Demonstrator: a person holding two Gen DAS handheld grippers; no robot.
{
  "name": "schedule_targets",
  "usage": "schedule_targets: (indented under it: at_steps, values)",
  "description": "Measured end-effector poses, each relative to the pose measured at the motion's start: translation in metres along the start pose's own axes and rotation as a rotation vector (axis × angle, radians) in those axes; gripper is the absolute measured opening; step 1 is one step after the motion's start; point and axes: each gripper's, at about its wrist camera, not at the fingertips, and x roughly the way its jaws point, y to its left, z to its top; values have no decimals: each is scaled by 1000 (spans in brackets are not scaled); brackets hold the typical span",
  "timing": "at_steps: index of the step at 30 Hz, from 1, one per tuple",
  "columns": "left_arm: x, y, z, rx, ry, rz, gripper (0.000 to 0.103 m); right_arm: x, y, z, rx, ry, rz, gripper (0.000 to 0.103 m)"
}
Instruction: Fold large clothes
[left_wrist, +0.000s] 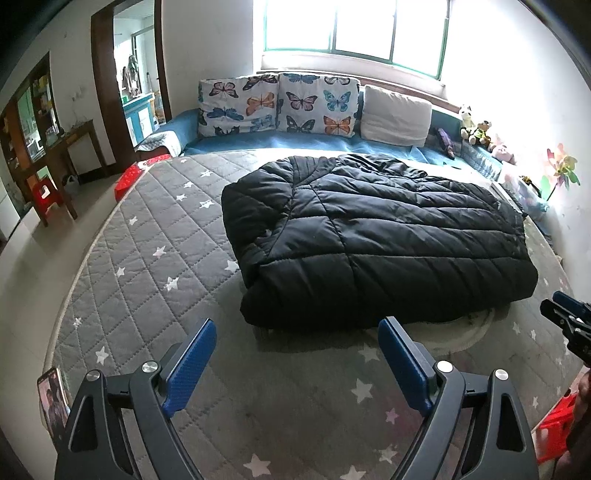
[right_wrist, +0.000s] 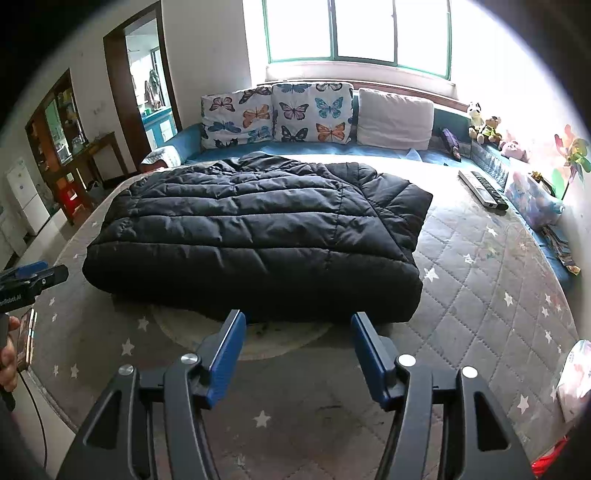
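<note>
Jacket: a black quilted puffer jacket (left_wrist: 373, 236) lies folded into a thick, roughly rectangular bundle on the grey star-print mattress (left_wrist: 147, 240), just ahead of both grippers.
Long axis: it runs left to right across both views, with the folded edge toward the grippers and the far edge toward the pillows.
Ends: in the right wrist view a flat corner of the jacket (right_wrist: 402, 199) sticks out to the right at the far side; in the left wrist view the left end is rumpled and creased.
Left gripper: the left gripper (left_wrist: 297, 334) has its blue pads spread wide with nothing between them; it hovers short of the jacket's near edge, touching nothing.
Right gripper: the right gripper (right_wrist: 298, 326) stands about half open, empty, its tips just short of the jacket's near edge.
Under the jacket: a pale round patch (right_wrist: 258, 339) on the mattress shows below the near edge.
Beyond the jacket: two butterfly-print pillows (left_wrist: 277, 105) and a plain white pillow (left_wrist: 395, 114) lean against the wall under the window (left_wrist: 354, 29).
Right of the right gripper: two remote controls (right_wrist: 482, 188) lie well apart from the jacket; soft toys (right_wrist: 484, 125) sit farther back.
Left of the left gripper: a phone (left_wrist: 53, 398) stands at the mattress edge.
Obstruction: nothing lies between either gripper and the jacket.
</note>
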Motion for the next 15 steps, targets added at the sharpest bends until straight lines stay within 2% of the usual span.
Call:
schedule_targets:
  at_steps: [6,11,15]
  values:
    - [6,5,4,-19,27,-41,96,4,-9,4,27,-1,7,65]
    - [17,30,31,-109,29,-155,96,19,-42,27,86,8,48,65]
    - [44,61,61,-208,60,-235,96,42,-81,53,150,38,75,66]
